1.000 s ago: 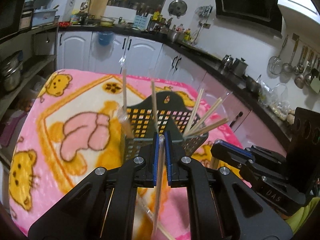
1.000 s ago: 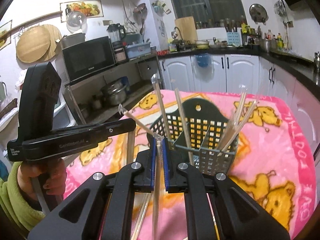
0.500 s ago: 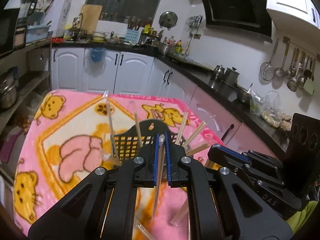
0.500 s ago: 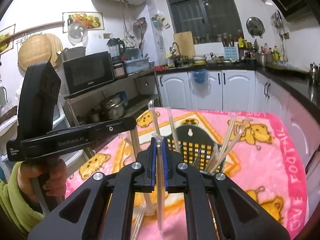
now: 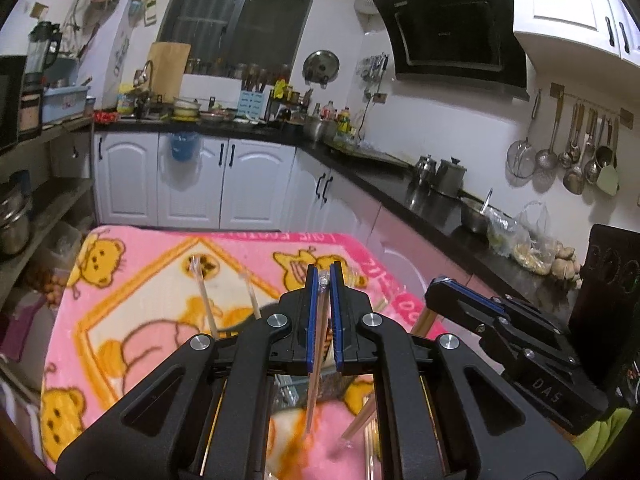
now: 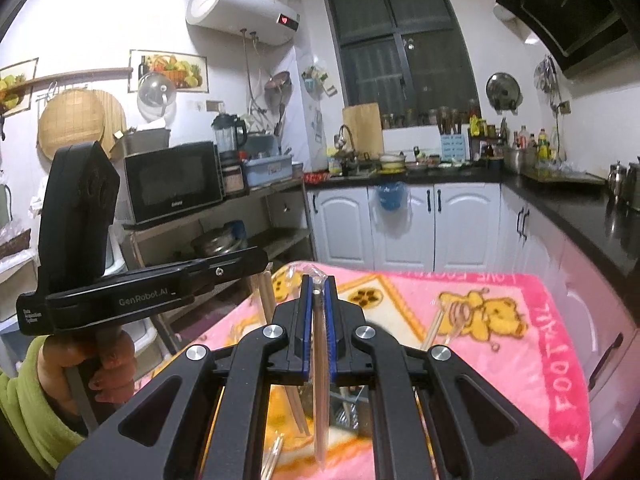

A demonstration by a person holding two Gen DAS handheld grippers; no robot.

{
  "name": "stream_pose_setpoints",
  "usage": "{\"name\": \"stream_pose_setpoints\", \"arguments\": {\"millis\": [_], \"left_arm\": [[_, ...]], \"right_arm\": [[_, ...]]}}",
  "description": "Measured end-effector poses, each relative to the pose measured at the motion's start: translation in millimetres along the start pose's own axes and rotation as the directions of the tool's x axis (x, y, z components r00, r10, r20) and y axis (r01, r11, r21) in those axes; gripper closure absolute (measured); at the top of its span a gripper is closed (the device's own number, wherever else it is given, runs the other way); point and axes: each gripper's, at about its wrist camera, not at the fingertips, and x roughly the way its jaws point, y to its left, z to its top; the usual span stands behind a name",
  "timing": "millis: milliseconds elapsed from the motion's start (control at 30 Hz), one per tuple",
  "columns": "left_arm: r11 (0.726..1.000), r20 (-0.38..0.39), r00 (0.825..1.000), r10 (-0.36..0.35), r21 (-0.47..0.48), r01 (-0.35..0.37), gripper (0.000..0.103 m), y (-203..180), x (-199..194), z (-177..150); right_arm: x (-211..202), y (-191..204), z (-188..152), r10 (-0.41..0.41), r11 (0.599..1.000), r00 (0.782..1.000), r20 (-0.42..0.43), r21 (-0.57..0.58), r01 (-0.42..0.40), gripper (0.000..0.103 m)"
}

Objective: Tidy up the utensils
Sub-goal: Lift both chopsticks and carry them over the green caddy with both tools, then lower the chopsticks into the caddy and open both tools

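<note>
- Black casing of the left gripper (image 5: 322,280) reads "GenRobot.AI" in the right wrist view; the right gripper (image 6: 317,286) body shows "DAS" in the left wrist view.
- Each gripper is closed on a plastic-wrapped chopstick: left chopstick (image 5: 316,364), right chopstick (image 6: 320,372), both hanging above the worktop.
- Pink bear blanket (image 6: 516,364) carries mirrored "LOVE FOOTBALL".
- Utensil basket (image 6: 348,404) sits below, mostly hidden, with chopsticks (image 5: 206,300) standing in it.

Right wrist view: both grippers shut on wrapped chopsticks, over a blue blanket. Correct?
Not quite. The blanket is pink with yellow bears, not blue, as the right wrist view shows. The right gripper and left gripper are each shut on a wrapped chopstick.
</note>
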Motion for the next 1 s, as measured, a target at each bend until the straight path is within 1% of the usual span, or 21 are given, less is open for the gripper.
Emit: {"name": "stream_pose_setpoints", "arguments": {"millis": [167, 467, 667, 867, 1000], "left_arm": [[1.0, 0.04, 0.999, 0.003, 0.003, -0.003, 0.1, 0.0, -3.9, 14.6], [0.999, 0.103, 0.994, 0.045, -0.01, -0.045, 0.1, 11.0, -9.2, 41.0], [0.997, 0.124, 0.99, 0.073, -0.032, -0.07, 0.1, 21.8, -7.8, 52.9], [0.993, 0.139, 0.985, 0.104, -0.062, -0.096, 0.1, 34.5, -4.1, 61.1], [0.99, 0.138, 0.982, 0.126, -0.074, -0.117, 0.1, 39.5, 1.8, 60.4]], "right_arm": [[-2.5, -5.3, 14.5, -0.01, 1.0, 0.999, 0.043, 0.005, 0.01, 0.097], [-1.2, -11.7, 35.6, -0.03, 1.0, 0.995, 0.097, 0.006, 0.03, 0.097], [0.2, -15.0, 47.4, -0.045, 0.999, 0.99, 0.137, 0.007, 0.044, 0.097], [3.2, -18.3, 55.9, -0.084, 0.996, 0.982, 0.172, -0.003, 0.085, 0.097], [8.4, -22.3, 54.8, -0.121, 0.992, 0.975, 0.187, -0.013, 0.125, 0.097]]}}
